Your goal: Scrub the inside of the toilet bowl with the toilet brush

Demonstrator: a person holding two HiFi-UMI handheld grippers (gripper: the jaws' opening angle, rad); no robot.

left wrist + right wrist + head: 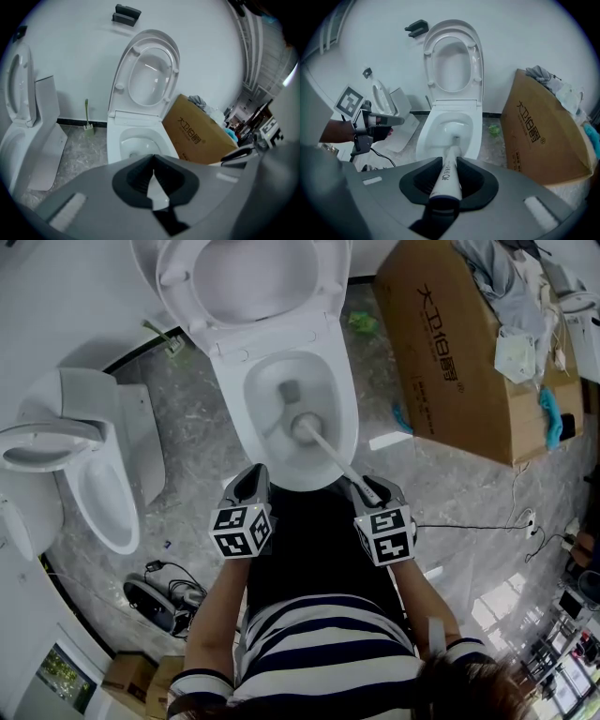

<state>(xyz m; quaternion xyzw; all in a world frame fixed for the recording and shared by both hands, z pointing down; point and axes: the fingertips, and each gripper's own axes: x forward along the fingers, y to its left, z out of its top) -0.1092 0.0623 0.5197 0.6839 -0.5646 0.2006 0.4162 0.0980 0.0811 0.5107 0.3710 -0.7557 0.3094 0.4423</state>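
Observation:
A white toilet (281, 460) stands in front of me with its seat and lid (253, 277) raised. The toilet brush (307, 430) has its head down inside the bowl (267, 390), near the drain. Its white handle (449, 176) runs back to my right gripper (372, 491), which is shut on it just over the bowl's front rim. In the right gripper view the handle lies between the dark pads (476, 176) and the brush head (456, 138) touches the bowl. My left gripper (249, 484) hovers beside the front left rim, shut and holding nothing (153, 161).
A second toilet (94, 474) with a raised lid stands to the left. To the right lies a large cardboard box (459, 352) with cloths on it. Cables (525, 521) run over the marble floor. A dark device (155, 601) sits at lower left. A green brush (86, 117) leans on the wall.

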